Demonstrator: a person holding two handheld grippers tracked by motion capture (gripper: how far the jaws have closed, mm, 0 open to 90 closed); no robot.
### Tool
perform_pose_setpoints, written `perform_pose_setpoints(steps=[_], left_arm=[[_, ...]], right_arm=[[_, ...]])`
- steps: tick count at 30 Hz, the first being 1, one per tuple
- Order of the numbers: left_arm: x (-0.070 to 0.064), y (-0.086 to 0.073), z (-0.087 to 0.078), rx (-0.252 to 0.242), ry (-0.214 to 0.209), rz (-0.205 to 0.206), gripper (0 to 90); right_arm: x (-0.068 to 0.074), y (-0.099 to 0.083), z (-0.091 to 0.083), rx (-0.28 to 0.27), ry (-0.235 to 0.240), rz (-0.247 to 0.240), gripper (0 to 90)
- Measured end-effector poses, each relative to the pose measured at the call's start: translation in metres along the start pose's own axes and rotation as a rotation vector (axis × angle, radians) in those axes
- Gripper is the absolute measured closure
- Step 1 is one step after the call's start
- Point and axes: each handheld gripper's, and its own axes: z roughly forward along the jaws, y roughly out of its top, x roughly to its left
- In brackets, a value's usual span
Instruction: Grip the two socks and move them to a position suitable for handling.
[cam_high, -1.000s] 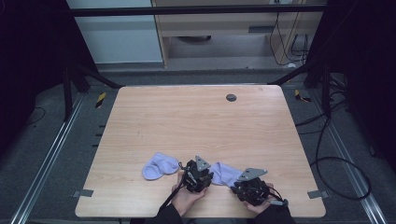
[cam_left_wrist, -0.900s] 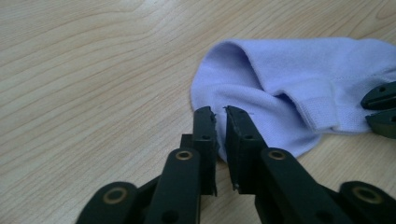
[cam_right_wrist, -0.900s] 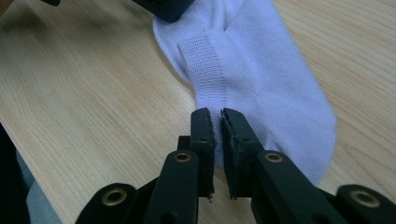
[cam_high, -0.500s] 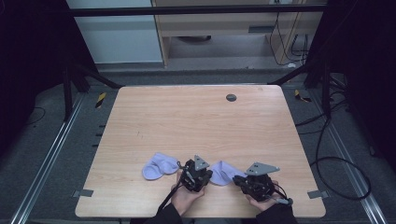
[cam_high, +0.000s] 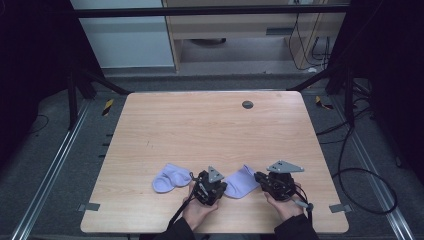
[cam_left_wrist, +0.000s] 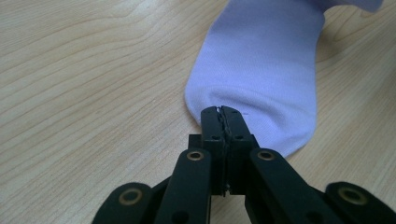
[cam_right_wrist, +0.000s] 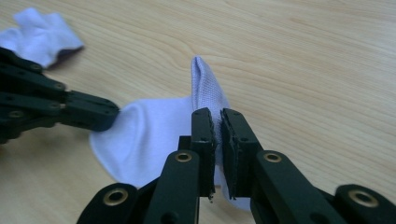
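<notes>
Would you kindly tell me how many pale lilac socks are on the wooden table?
2: one pale lilac sock pinched between both grippers near the front edge; the other sock lies loose just left of the left gripper.

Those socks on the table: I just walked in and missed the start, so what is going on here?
A person holds one pale lilac sock with both grippers. The left gripper is clamped on one end, the right gripper pinches a raised fold at the other. A second sock lies untouched to the left on the wooden table.

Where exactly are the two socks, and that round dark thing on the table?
held sock (cam_high: 240, 181), high view, its middle between the grippers.
other sock (cam_high: 171, 178), high view, its middle.
round dark disc (cam_high: 247, 104), high view, its centre, near the table's far edge.
</notes>
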Motion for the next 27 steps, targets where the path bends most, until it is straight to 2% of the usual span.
perform_pose_setpoints(steps=[6, 10, 13, 17, 21, 25, 27], left_arm=[[0.000, 0.000, 0.001, 0.004, 0.005, 0.009, 88.4], [0.001, 0.001, 0.002, 0.003, 0.009, 0.004, 87.4], [0.002, 0.001, 0.002, 0.000, 0.019, -0.002, 81.9], [0.005, 0.002, -0.002, -0.017, 0.038, -0.024, 71.3], [0.006, 0.002, -0.006, -0.024, 0.050, -0.035, 65.6], [0.005, 0.002, -0.008, -0.026, 0.048, -0.040, 64.0], [0.005, 0.003, -0.007, -0.016, 0.031, -0.044, 64.1]], right_arm=[[-0.015, 0.002, 0.006, 0.017, -0.054, 0.035, 82.5], [-0.025, 0.002, 0.014, 0.043, -0.083, 0.037, 80.2], [-0.029, 0.002, 0.020, 0.053, -0.108, 0.023, 74.7], [-0.033, 0.002, 0.019, 0.026, -0.144, -0.015, 65.1], [-0.040, 0.001, 0.010, -0.005, -0.147, -0.005, 60.5], [-0.048, -0.005, 0.007, 0.024, -0.159, 0.003, 59.0], [-0.051, -0.008, 0.008, 0.046, -0.153, 0.017, 59.0]])
